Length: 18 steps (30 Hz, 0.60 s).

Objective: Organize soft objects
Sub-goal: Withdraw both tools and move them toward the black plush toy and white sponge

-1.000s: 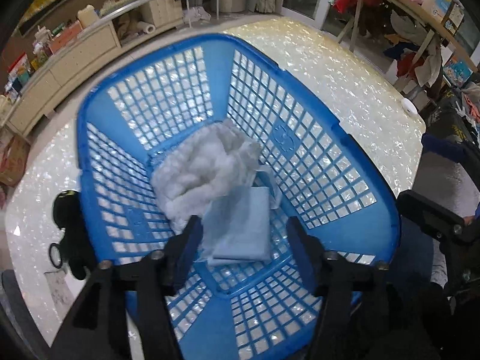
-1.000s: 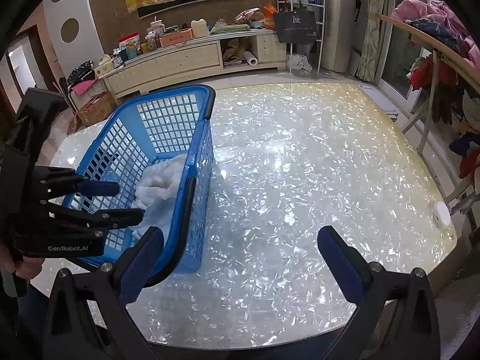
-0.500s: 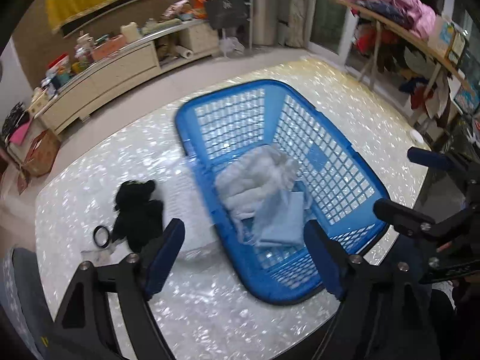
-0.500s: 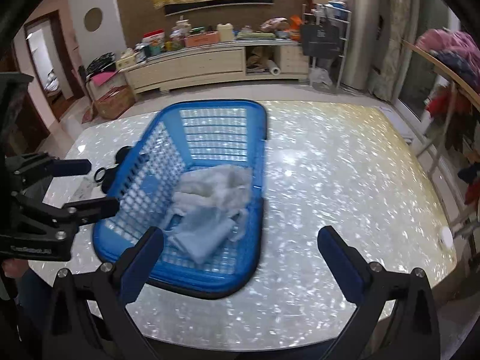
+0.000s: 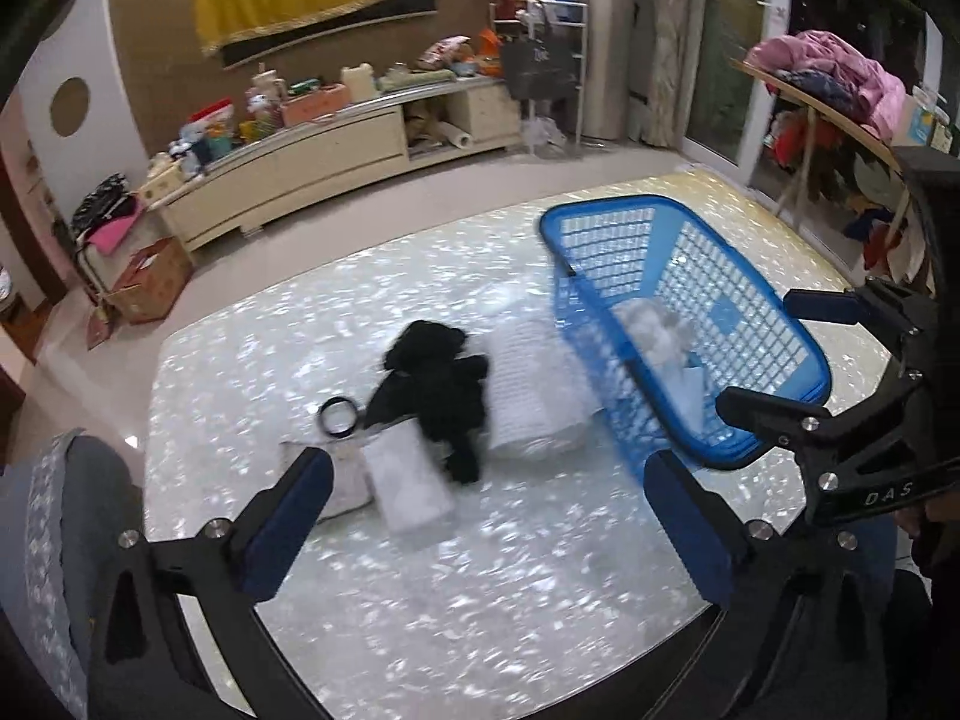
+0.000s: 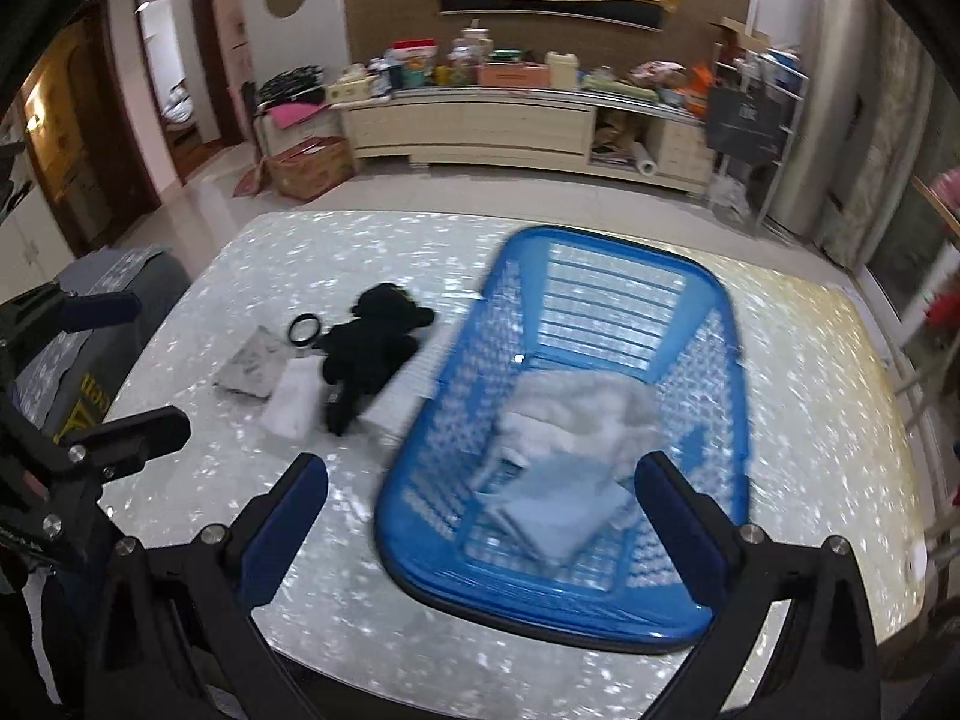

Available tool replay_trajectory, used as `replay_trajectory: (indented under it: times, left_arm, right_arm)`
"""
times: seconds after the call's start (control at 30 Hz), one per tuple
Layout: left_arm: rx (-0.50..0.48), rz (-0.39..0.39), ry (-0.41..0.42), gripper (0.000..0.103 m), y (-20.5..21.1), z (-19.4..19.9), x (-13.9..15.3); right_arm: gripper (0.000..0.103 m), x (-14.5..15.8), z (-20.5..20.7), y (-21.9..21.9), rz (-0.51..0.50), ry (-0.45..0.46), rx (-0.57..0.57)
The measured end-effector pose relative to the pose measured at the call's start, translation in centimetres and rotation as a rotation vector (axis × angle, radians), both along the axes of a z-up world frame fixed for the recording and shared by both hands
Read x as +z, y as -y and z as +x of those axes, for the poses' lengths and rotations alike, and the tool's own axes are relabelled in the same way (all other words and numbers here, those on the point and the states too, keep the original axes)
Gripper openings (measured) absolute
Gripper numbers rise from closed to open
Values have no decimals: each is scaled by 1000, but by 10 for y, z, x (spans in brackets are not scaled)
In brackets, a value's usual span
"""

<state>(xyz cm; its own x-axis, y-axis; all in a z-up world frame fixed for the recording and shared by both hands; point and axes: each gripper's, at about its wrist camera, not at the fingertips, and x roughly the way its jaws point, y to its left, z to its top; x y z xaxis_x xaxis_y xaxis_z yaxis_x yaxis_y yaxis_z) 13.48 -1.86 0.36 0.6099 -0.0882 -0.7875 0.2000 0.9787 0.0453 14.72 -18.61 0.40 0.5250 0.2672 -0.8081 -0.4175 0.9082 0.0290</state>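
Note:
A blue lattice basket [image 5: 774, 324] [image 6: 735, 360] stands on the pearly white table and holds a fluffy white cloth [image 6: 576, 414] and a folded pale blue cloth [image 6: 558, 510]. Left of it lie a black soft item [image 5: 438, 384] [image 6: 372, 348], a folded white cloth [image 5: 534, 396], a small white packet [image 5: 408, 480] [image 6: 294, 396] and a grey cloth [image 6: 252, 360]. My left gripper [image 5: 480, 516] is open and empty, above the table's near edge. My right gripper [image 6: 480, 522] is open and empty, over the basket's near end.
A black ring [image 5: 338, 415] [image 6: 304, 328] lies beside the black item. A grey chair [image 5: 54, 540] stands at the table's left. A long cabinet [image 6: 480, 126] with clutter lines the far wall. A clothes rack [image 5: 840, 96] stands at the right.
Both grippers have drawn back and up from the basket. The left view has swung left, off the basket and onto the items on the table. The folded blue cloth stays in the basket.

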Motion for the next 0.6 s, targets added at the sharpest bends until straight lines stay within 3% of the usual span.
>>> replay_trajectory:
  times: [0.3,0.6]
  left_arm:
    - [112,-11,-26,103,-63,-14,-11]
    - [202,-75,-109,103,-115,-3,-43]
  right_arm:
    - [103,-11,12,-69,-13,-41,118]
    - [103,-43,40,-124,-64,-127,175]
